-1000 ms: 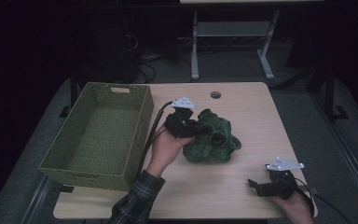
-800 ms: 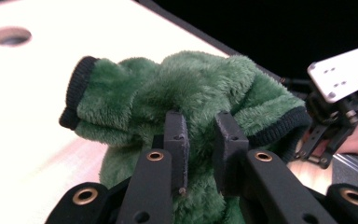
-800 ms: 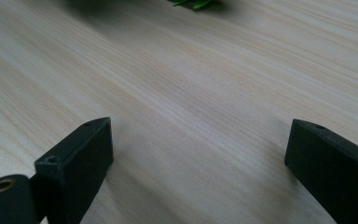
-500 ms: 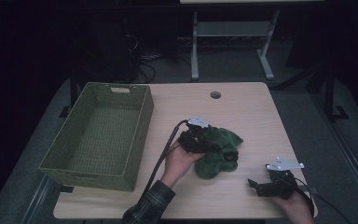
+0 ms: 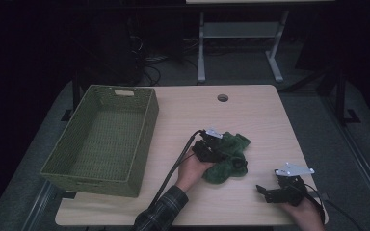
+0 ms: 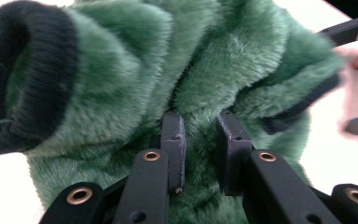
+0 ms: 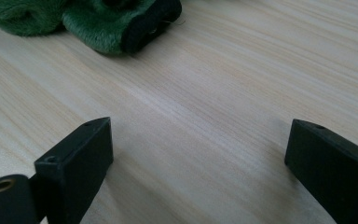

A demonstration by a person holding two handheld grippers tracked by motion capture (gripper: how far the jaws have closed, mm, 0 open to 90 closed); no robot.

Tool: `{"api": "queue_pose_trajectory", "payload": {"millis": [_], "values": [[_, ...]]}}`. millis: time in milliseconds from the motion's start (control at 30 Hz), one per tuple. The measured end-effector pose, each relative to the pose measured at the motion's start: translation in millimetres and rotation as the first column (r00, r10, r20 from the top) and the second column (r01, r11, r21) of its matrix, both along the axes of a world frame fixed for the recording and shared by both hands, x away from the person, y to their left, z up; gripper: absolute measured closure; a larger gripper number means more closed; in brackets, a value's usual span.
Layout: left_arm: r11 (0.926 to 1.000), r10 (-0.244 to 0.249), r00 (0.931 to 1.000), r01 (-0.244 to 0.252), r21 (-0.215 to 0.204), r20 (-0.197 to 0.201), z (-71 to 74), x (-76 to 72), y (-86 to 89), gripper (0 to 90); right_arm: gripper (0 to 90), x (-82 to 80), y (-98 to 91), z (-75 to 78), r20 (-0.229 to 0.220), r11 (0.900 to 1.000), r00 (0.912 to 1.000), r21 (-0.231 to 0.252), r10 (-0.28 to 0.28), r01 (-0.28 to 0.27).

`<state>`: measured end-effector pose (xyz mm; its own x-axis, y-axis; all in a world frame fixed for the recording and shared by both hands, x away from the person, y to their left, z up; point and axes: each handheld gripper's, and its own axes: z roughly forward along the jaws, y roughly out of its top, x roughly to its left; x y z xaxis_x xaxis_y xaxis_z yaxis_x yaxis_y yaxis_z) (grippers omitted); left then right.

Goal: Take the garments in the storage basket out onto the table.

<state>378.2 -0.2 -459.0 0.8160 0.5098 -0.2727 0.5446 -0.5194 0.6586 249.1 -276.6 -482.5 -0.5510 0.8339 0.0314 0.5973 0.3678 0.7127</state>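
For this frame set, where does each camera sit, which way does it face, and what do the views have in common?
High view: above the person's side, looking forward and down on the table and green basket; both forearms enter from below, with left tongs and right tongs.
Left gripper view: rides the left tongs, pressed into the green fleece garment.
Right gripper view: rides the right tongs, low over bare wood, jaws apart.
Shared: all three show the garment.

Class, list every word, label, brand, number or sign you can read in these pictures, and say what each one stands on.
None: no readable text on the green fleece garment, the woven basket, the table, the left gripper or the right gripper.
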Motion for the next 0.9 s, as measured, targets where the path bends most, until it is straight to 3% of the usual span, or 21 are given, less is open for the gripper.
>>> {"api": "queue_pose_trajectory", "payload": {"millis": [100,267,400,600,900], "values": [[1.0000,0.000,1.0000,0.000,-0.008,0.006,2.0,-0.3,0.9,69.2,7.1,0.1,0.0,-0.1,0.001,1.0000,1.0000,0.000,0.001,-0.001],[0.9996,-0.012,0.9996,0.012,-0.026,0.027,17.0,-8.1,6.8,50.9,6.6,0.3,0.1,-0.1,0.000,1.0000,1.0000,0.001,0.002,-0.002],[0.9984,-0.026,0.9970,0.029,-0.049,0.073,36.2,-22.7,15.4,47.6,5.6,1.6,0.4,-0.1,-0.001,1.0000,1.0000,-0.003,0.006,-0.006],[0.9939,-0.081,0.9926,0.087,-0.067,0.091,49.2,-48.2,22.5,58.0,5.6,1.7,0.5,-0.2,-0.002,1.0000,1.0000,-0.003,0.006,-0.006],[0.9884,-0.129,0.9889,0.135,-0.070,0.073,38.1,-78.3,20.0,73.1,5.7,1.8,0.5,-0.1,-0.001,1.0000,1.0000,-0.003,0.009,-0.009]]}}
